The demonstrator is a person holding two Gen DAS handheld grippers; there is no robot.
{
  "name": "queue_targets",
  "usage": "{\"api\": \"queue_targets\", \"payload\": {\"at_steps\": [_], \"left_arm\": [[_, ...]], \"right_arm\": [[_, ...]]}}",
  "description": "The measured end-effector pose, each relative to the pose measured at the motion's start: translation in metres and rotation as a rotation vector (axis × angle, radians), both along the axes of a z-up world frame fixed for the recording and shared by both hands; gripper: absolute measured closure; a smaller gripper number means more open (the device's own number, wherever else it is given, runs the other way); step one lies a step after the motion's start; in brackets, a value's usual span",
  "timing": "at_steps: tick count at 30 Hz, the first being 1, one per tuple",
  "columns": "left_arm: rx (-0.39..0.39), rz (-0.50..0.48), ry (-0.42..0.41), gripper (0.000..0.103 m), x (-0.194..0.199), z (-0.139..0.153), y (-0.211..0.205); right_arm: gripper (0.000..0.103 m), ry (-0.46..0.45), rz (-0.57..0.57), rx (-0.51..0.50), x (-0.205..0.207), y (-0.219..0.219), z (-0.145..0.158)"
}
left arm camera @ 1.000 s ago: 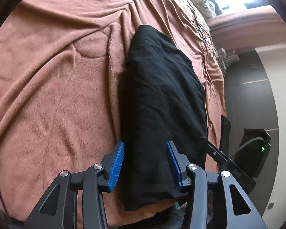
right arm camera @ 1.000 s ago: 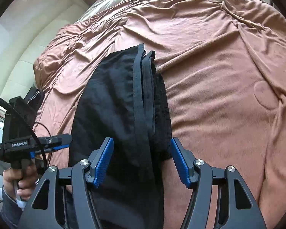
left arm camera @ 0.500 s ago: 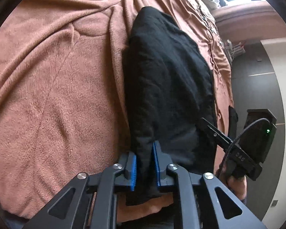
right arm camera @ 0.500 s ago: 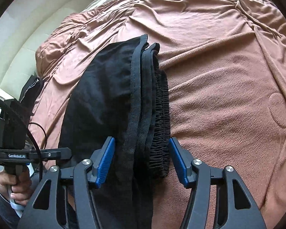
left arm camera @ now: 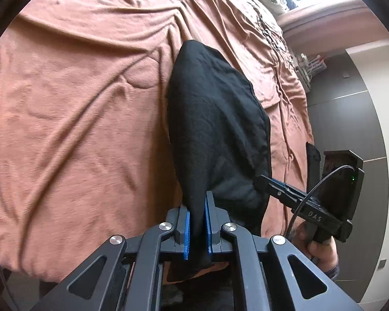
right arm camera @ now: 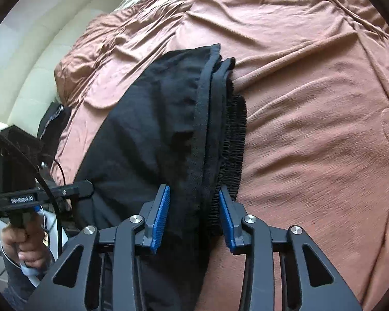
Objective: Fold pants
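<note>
Black folded pants (left arm camera: 215, 129) lie on a brown blanket (left arm camera: 77, 103). My left gripper (left arm camera: 197, 223) pinches their near edge, its blue pads still closing tight on a raised ridge of cloth. In the right wrist view the pants (right arm camera: 155, 134) show stacked hems and a ribbed elastic waistband (right arm camera: 233, 140). My right gripper (right arm camera: 192, 215) straddles that thick edge, jaws closing, with cloth between the pads and a gap still left. Each view catches the other gripper at the pants' side: the right gripper (left arm camera: 285, 189) and the left gripper (right arm camera: 72, 190).
The blanket (right arm camera: 311, 103) covers the whole bed in loose wrinkles. A dark floor (left arm camera: 363, 119) runs along the bed's right edge, and a cream padded wall (right arm camera: 39, 64) stands beyond the bed. A person's hand (left arm camera: 321, 248) holds the right gripper's handle.
The left jaws went from wide open around the pants' near edge to shut on it and lifted the cloth slightly. The right jaws narrowed around the waistband edge.
</note>
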State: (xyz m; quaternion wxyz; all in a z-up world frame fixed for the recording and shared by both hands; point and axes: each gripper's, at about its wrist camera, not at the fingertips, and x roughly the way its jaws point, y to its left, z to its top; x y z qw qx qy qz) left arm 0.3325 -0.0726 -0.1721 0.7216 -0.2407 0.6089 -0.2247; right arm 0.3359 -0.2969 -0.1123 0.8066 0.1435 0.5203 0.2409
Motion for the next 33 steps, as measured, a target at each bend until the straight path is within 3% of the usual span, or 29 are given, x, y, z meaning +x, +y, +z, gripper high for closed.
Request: {"api": "queue_targets", "payload": {"at_steps": [9,21,25,30,33], "left_arm": [[0.012,0.034,0.003,0.094,-0.013,0.000,0.034],[0.022,0.035,0.017,0.093,-0.028,-0.006,0.061],[0.046,0.025,0.036,0.086,-0.027,-0.013,0.062],[0.044,0.025,0.011,0.066,-0.023,-0.012,0.066],[0.040,0.027,-0.003,0.062,-0.018,-0.011,0.069]], "right_arm": [[0.068,0.027,0.036,0.003,-0.003,0.038,-0.005],[0.068,0.073,0.024,0.079,-0.018,0.048,-0.020],[0.068,0.071,0.008,0.085,-0.025,0.041,-0.020],[0.068,0.072,-0.037,0.115,-0.035,0.030,-0.023],[0.068,0.058,-0.050,0.127,-0.043,0.031,-0.026]]}}
